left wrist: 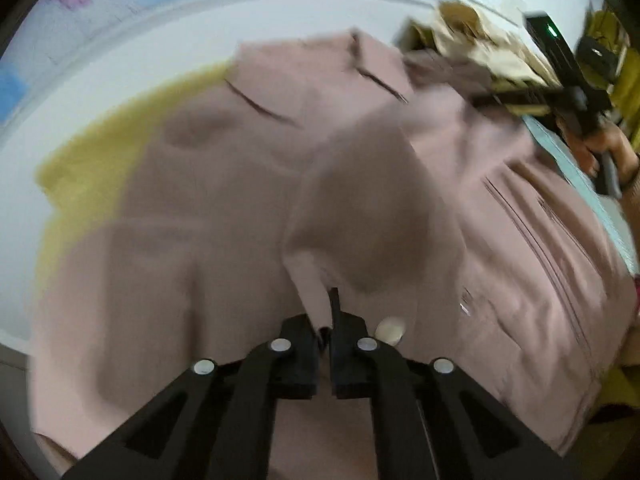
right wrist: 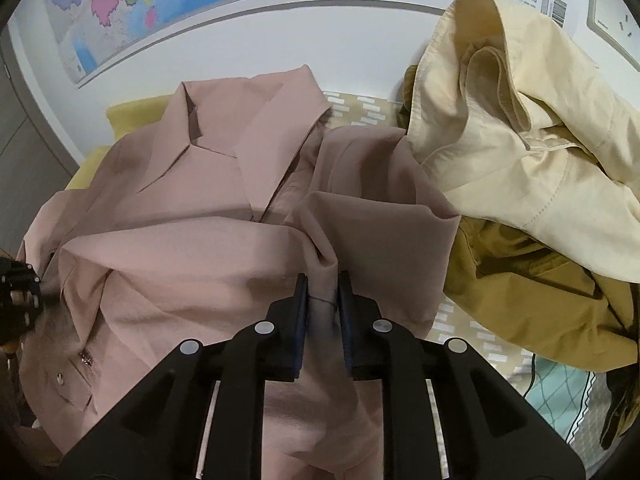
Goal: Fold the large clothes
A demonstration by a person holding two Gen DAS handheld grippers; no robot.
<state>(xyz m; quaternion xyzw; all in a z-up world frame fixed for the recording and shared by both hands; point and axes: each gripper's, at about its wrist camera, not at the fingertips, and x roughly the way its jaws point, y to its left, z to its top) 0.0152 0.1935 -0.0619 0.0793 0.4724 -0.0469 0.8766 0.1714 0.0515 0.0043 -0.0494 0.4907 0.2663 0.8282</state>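
Note:
A large dusty-pink coat (left wrist: 224, 200) lies spread over the bed; its collar (right wrist: 216, 136) points toward the wall. My left gripper (left wrist: 326, 320) is shut on a fold of the pink fabric near a pale button (left wrist: 390, 330). My right gripper (right wrist: 323, 292) is shut on another bunched fold of the pink coat (right wrist: 180, 248). The right gripper also shows in the left wrist view (left wrist: 560, 80), held by a hand at the far right. The left gripper shows at the left edge of the right wrist view (right wrist: 20, 292). The left wrist view is blurred.
A cream coat (right wrist: 520, 152) and an olive garment (right wrist: 532, 292) are piled to the right of the pink coat. A yellow cover (left wrist: 92, 168) lies under it on the left. A map (right wrist: 160, 4) hangs on the white wall behind. Patterned bedding (right wrist: 560, 392) shows at lower right.

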